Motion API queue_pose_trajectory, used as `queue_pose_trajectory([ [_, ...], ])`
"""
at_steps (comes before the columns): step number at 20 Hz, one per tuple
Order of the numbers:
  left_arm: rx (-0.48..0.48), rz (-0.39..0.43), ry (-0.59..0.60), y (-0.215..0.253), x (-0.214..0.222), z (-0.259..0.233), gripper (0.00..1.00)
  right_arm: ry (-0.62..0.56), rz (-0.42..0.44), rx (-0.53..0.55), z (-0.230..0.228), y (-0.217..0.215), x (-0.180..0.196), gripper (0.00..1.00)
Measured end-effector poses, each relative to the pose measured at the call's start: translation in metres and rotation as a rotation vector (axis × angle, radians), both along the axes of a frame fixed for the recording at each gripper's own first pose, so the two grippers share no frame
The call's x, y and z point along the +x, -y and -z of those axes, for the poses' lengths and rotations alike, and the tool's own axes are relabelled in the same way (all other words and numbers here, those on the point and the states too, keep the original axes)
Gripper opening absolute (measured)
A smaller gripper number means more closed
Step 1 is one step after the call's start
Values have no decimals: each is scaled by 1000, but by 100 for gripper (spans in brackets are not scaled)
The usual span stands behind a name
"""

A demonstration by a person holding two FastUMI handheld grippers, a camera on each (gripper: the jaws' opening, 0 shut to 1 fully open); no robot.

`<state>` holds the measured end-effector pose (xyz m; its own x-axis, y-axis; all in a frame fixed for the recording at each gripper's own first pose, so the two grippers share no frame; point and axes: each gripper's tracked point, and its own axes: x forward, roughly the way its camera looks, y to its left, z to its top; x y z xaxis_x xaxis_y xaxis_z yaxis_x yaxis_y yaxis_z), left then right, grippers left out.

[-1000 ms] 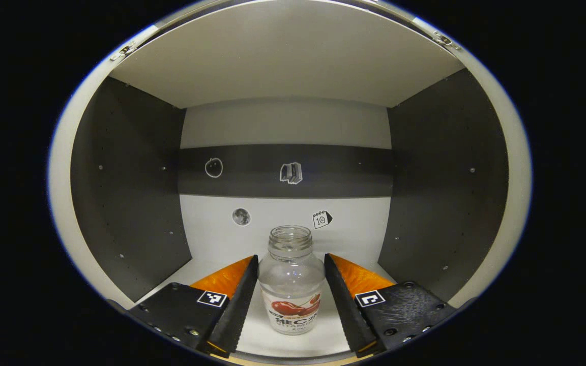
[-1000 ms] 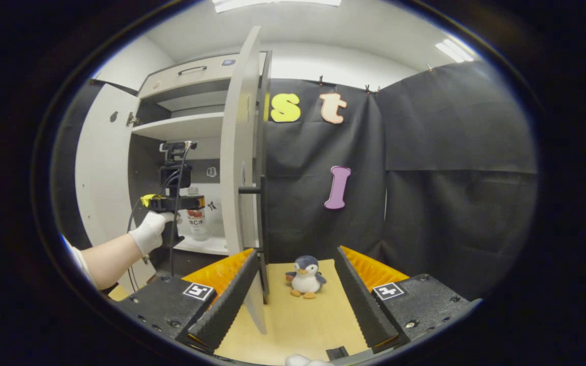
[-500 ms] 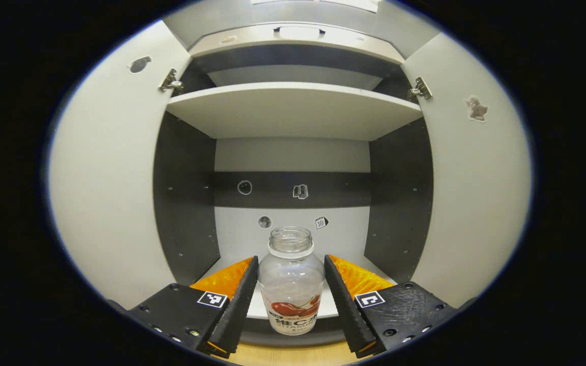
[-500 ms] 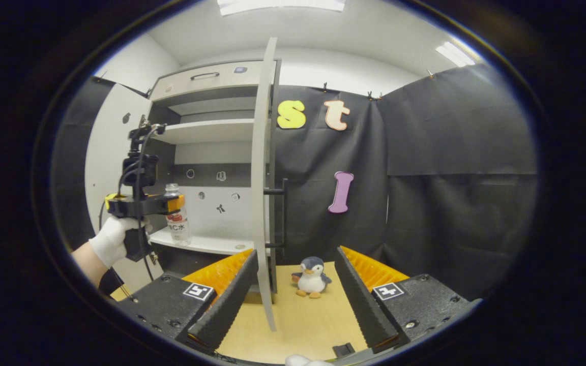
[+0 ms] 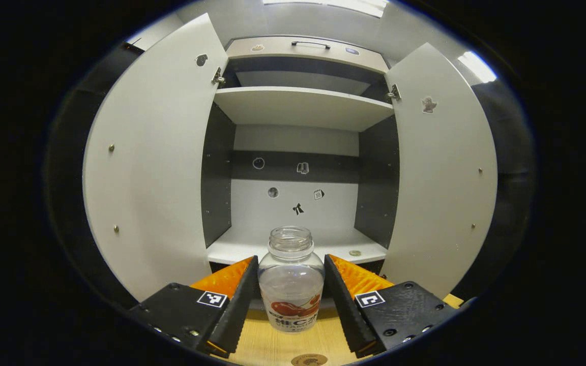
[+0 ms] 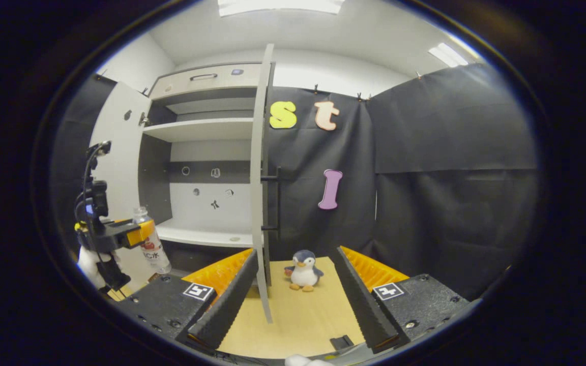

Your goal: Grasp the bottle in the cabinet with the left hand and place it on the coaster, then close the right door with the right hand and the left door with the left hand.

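Left gripper (image 5: 291, 297): clamped on the bottle (image 5: 291, 284), upright, uncapped, out of the cabinet (image 5: 298, 107), above the table.
Right gripper (image 6: 293, 292): fingers spread, empty, near the right door (image 6: 258, 168).
Coaster (image 5: 309, 360): near, just below.
Advice: lower straight, keep level, centre before letting go.

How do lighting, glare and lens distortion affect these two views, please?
Left gripper view: sharp and evenly lit; the fisheye bows both cabinet doors outward, and the clear bottle between the left tongs shows faint reflections. Right gripper view: ceiling lights blow out to white at the top, the right door's edge curves, and the black cloth swallows detail.
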<state>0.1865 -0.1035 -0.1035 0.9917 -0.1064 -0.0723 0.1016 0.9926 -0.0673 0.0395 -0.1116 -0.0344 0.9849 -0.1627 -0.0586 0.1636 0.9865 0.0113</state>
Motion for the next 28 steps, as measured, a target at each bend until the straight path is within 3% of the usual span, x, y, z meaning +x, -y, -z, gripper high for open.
queue_pose_trajectory([
  [4, 21, 42, -20, 25, -34, 45, 76, -38, 7, -2, 18, 15, -1, 99],
  [9, -28, 91, -106, 49, -60, 113, 76, -35, 4, -2, 31, 22, 3, 99],
  [17, -40, 71, -200, 49, -61, 215, 77, -70, -39, -28, 63, 12, 22, 99],
  [27, -5, 83, -149, 62, -45, 248, 77, -130, -76, -73, 92, 5, 26, 99],
  [28, 12, 86, -150, 63, -46, 251, 73, -137, -76, -79, 95, 6, 26, 99],
])
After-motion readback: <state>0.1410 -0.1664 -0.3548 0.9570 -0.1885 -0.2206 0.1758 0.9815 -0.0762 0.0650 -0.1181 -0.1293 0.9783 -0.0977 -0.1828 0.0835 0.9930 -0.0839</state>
